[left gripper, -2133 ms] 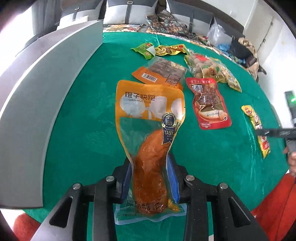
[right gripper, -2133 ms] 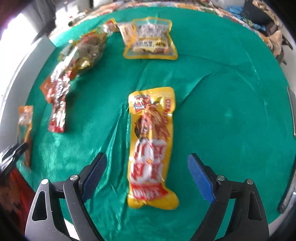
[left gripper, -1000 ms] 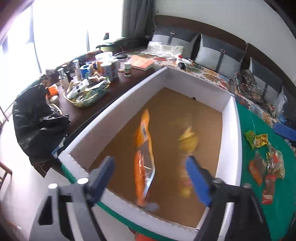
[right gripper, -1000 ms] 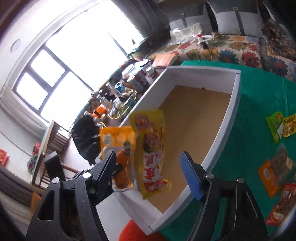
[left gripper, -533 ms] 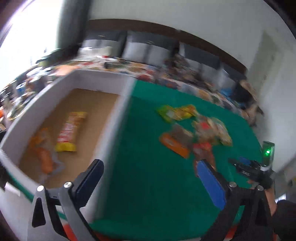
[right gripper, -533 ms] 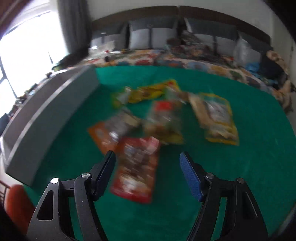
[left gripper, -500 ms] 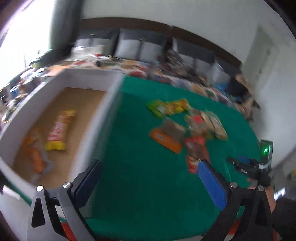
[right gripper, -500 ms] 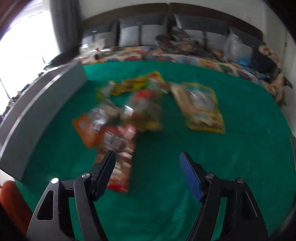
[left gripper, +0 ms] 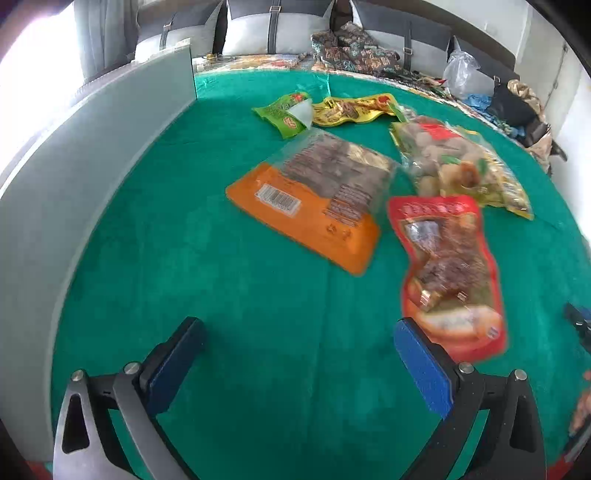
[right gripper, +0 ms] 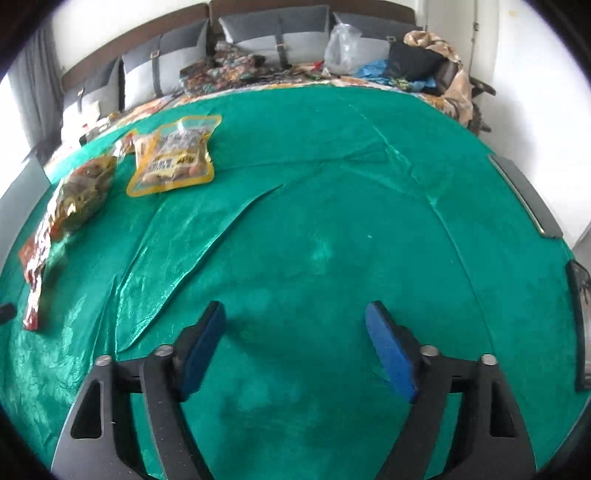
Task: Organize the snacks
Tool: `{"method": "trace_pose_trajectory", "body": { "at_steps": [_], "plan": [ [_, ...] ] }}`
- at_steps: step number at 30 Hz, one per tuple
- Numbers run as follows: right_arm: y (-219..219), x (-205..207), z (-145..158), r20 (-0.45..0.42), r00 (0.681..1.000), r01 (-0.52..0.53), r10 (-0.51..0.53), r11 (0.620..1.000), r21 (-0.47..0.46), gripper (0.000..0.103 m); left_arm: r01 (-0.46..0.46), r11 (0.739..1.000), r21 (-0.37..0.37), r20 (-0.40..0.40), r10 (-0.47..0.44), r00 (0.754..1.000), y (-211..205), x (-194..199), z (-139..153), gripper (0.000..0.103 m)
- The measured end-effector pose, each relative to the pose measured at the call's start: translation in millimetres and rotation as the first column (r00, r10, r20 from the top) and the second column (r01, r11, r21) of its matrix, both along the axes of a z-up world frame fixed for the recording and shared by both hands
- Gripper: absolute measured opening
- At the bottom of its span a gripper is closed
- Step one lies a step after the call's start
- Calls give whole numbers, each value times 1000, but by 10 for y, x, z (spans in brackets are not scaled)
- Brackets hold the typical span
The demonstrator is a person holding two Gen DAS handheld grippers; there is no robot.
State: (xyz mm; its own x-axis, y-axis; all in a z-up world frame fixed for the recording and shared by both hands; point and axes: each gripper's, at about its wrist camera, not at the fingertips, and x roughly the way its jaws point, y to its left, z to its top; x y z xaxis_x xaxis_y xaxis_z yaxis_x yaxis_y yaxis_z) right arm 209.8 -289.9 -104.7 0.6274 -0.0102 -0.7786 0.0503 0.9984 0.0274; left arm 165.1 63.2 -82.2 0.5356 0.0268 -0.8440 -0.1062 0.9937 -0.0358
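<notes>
Several snack packs lie on the green tablecloth point(left gripper: 236, 280). In the left wrist view an orange pack point(left gripper: 314, 199) lies in the middle, a red pouch point(left gripper: 448, 273) to its right, a clear bag of round snacks point(left gripper: 458, 166) behind that, and a green pack point(left gripper: 286, 114) and a yellow pack point(left gripper: 351, 110) at the back. My left gripper point(left gripper: 295, 358) hangs open over bare cloth, its right finger next to the red pouch. My right gripper point(right gripper: 295, 350) is empty over bare cloth, its jaws opening. A yellow nut bag point(right gripper: 173, 155) lies far to its left.
The grey wall of the box point(left gripper: 74, 177) runs along the left edge of the table. A sofa with grey cushions point(right gripper: 258, 33) and piled clothes stands behind the table. A dark tray edge point(right gripper: 524, 192) sits at the right rim.
Both grippers let their packs fall into the box, then swung from the box back over the table. Each now stands empty, low over the cloth.
</notes>
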Motion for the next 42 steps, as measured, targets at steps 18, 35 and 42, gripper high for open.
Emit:
{"method": "trace_pose_trajectory", "body": {
  "at_steps": [18, 35, 42],
  "plan": [
    [48, -97, 13, -8, 1000, -25, 25, 1000, -7, 93, 24, 999, 26, 55, -25, 998, 30, 0, -10, 103],
    [49, -106, 16, -7, 1000, -28, 28, 1000, -1, 94, 24, 999, 27, 54, -25, 998, 29, 2, -9, 103],
    [52, -108, 15, -7, 1000, -28, 28, 1000, -1, 94, 24, 999, 27, 54, -25, 998, 29, 1, -9, 103]
  ]
}}
